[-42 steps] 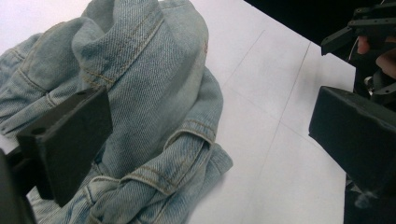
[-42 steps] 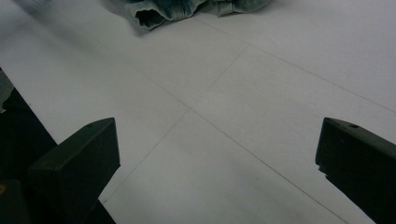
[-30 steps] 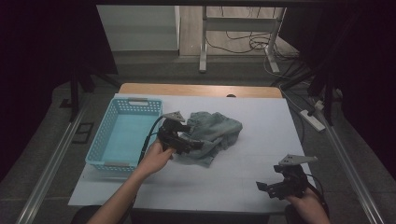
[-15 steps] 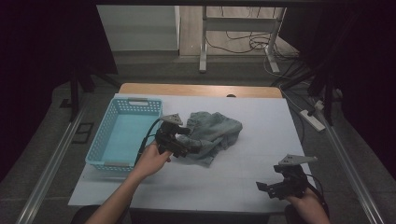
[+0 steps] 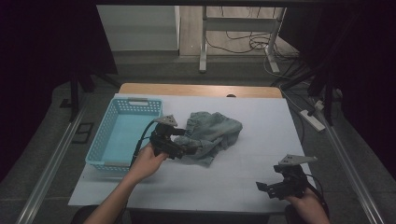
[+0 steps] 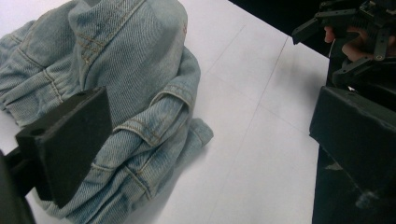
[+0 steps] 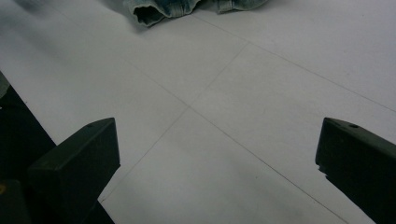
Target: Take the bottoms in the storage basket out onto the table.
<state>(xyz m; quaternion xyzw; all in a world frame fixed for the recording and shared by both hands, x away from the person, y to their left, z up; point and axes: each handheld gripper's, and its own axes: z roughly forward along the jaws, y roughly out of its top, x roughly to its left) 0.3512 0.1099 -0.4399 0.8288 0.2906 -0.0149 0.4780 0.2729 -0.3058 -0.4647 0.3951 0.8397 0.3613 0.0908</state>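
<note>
On the white worktop (image 5: 243,182) a crumpled denim garment (image 5: 212,133) lies just beside the blue basket (image 5: 122,135), probably its destination, so the left gripper (image 5: 187,149) spreads its fingers wide at the cloth's edge while the right gripper (image 5: 271,189) waits well apart, fingers wide and empty.

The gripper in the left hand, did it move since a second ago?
Yes, slightly. The left gripper slid left toward the light blue plastic basket, at the crumpled denim garment's edge.
</note>
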